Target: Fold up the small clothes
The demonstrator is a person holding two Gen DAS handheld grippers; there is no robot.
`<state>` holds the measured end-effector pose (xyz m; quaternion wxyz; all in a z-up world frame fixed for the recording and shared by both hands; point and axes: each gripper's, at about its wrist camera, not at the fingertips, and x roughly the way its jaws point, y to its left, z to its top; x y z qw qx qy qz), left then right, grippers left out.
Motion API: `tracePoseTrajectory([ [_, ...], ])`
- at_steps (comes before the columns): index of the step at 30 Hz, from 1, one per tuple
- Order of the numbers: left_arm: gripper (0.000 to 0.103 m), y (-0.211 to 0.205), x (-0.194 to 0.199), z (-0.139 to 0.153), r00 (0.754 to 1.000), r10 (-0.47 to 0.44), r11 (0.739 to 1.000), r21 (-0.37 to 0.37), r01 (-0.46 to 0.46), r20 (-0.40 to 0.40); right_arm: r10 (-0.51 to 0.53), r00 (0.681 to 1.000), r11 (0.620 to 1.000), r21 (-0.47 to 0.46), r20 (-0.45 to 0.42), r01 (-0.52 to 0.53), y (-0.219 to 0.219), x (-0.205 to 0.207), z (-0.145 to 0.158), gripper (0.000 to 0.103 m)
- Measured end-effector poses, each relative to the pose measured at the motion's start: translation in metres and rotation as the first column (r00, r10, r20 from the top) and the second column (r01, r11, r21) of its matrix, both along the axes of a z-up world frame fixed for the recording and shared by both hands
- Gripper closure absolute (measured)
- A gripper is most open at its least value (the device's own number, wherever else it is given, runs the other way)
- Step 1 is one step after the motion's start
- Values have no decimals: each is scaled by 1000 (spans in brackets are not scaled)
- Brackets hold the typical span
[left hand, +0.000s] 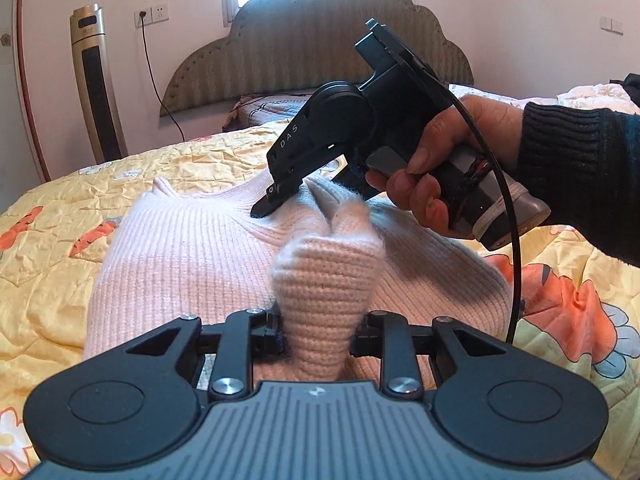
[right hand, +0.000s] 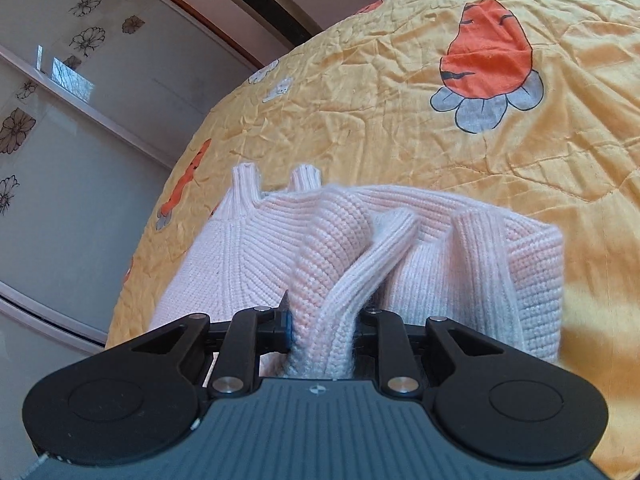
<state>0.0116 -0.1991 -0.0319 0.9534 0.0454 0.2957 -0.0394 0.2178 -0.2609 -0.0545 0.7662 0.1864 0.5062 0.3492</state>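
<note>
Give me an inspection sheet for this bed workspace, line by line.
Surface: yellow carrot-print quilt, wrinkled.
Job's things: pink knit sweater, partly folded, bunched where gripped.
Clutter: nothing seen.
Grippers: left gripper and right gripper, each with jaws shut on a sweater fold.
Cables: black cable loops from the right gripper's handle; a cord hangs from a wall socket.
Surroundings: padded headboard, tower fan, floral sliding doors.

Both cameras sit low and close over the pink sweater (left hand: pixel 180 256) on the bed. The left one faces up the bed toward the headboard (left hand: pixel 320 52), catching the right gripper (left hand: pixel 276 200) beyond the sweater. The right one looks across the same sweater (right hand: pixel 248 256) toward the wardrobe doors (right hand: pixel 80 128).
</note>
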Motion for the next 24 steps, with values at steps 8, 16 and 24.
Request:
tracePoseTrajectory([
  [8, 76, -5, -1, 1, 1000, 15, 1000, 21, -15, -2, 6, 1000, 1000, -4, 2, -6, 0, 3, 2, 80],
  [16, 76, -14, -6, 6, 1000, -3, 1000, 27, 2, 29, 31, 992, 997, 63, 119, -39, -8, -11, 40, 79],
  [24, 76, -22, -7, -4, 999, -28, 995, 95, 26, 19, 3, 1000, 999, 43, 22, -4, -29, -4, -1, 80],
])
